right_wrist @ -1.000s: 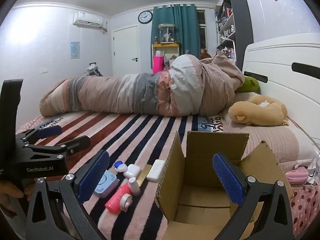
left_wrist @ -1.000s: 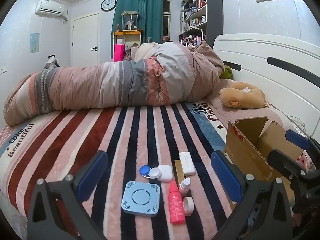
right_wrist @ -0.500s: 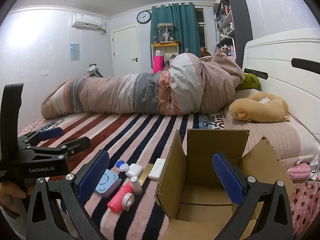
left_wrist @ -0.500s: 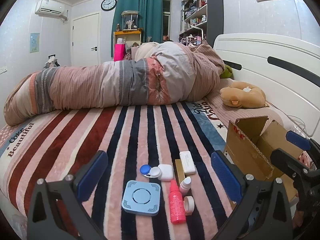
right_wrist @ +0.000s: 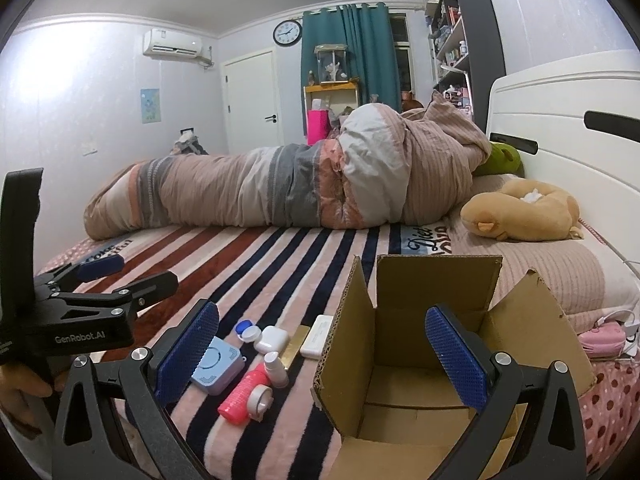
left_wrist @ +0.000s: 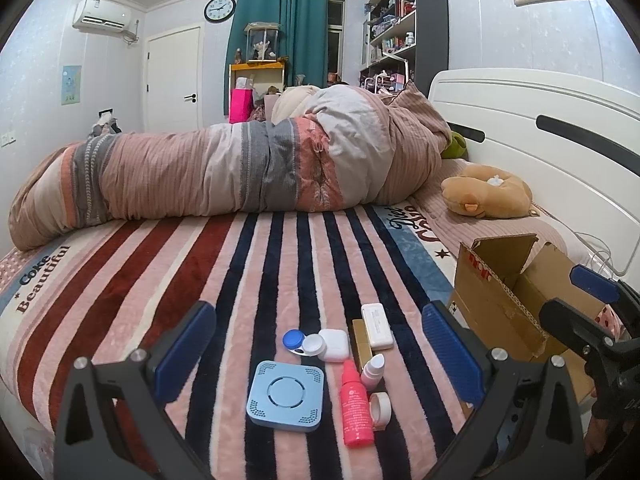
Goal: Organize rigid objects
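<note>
Small items lie together on the striped bed: a light blue square box (left_wrist: 285, 400), a pink bottle (left_wrist: 355, 412), a small white dropper bottle (left_wrist: 373, 372), a tape roll (left_wrist: 381, 405), a blue-and-white lens case (left_wrist: 301, 344), a white case (left_wrist: 334, 345), a gold box (left_wrist: 360, 345) and a white flat box (left_wrist: 377, 326). My left gripper (left_wrist: 320, 356) is open and empty above them. An open cardboard box (right_wrist: 420, 364) stands to their right. My right gripper (right_wrist: 320, 354) is open and empty over the box's left wall. The items also show in the right wrist view, with the pink bottle (right_wrist: 244, 396) nearest.
A rolled quilt (left_wrist: 224, 172) lies across the far side of the bed. A tan plush toy (left_wrist: 488, 196) rests by the white headboard (left_wrist: 560, 120). A pink object (right_wrist: 602, 340) and a cable lie right of the box.
Both grippers have drifted slightly; the view of the bed shifted a little. Both stay open and empty. The items have not moved.
</note>
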`<state>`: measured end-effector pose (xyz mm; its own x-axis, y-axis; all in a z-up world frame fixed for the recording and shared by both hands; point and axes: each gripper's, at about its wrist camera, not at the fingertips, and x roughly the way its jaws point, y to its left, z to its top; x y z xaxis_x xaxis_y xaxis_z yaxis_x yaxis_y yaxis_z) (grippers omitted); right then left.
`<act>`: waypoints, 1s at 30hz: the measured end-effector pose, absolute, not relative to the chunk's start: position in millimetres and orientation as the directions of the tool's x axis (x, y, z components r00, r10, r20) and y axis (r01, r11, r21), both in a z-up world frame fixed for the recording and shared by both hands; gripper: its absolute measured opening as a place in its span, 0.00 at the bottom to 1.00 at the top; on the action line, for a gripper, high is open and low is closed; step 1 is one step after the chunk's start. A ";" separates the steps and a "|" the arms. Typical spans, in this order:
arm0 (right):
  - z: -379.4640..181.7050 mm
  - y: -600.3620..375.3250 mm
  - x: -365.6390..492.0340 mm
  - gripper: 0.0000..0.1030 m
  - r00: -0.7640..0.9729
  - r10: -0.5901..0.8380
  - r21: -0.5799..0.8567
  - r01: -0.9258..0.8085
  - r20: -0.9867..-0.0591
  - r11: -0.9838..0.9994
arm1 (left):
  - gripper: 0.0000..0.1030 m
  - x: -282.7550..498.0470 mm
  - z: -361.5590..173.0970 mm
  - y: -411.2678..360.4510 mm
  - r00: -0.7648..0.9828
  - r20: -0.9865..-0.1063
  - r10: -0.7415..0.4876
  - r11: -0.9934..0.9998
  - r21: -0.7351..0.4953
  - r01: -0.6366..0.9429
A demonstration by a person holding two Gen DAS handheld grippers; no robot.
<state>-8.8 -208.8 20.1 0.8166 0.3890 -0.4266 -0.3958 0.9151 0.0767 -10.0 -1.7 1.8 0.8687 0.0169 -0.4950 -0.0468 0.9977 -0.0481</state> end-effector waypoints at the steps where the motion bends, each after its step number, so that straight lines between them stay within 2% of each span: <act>1: 19.9 -208.4 -9.5 1.00 0.816 0.390 0.078 -0.397 -0.427 0.915 | 0.99 -10.1 1.7 -1.9 0.869 -0.495 0.017 0.998 -0.048 -0.047; 30: 20.6 -205.8 -7.7 1.00 0.821 0.384 0.066 -0.394 -0.423 0.917 | 0.99 -10.6 1.2 4.7 0.873 -0.487 0.020 0.998 -0.037 -0.043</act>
<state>-7.7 -205.8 20.6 0.8208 0.3836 -0.4232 -0.3942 0.9166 0.0663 -10.6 4.7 1.2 0.8729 0.0198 -0.4875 -0.0434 0.9984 -0.0370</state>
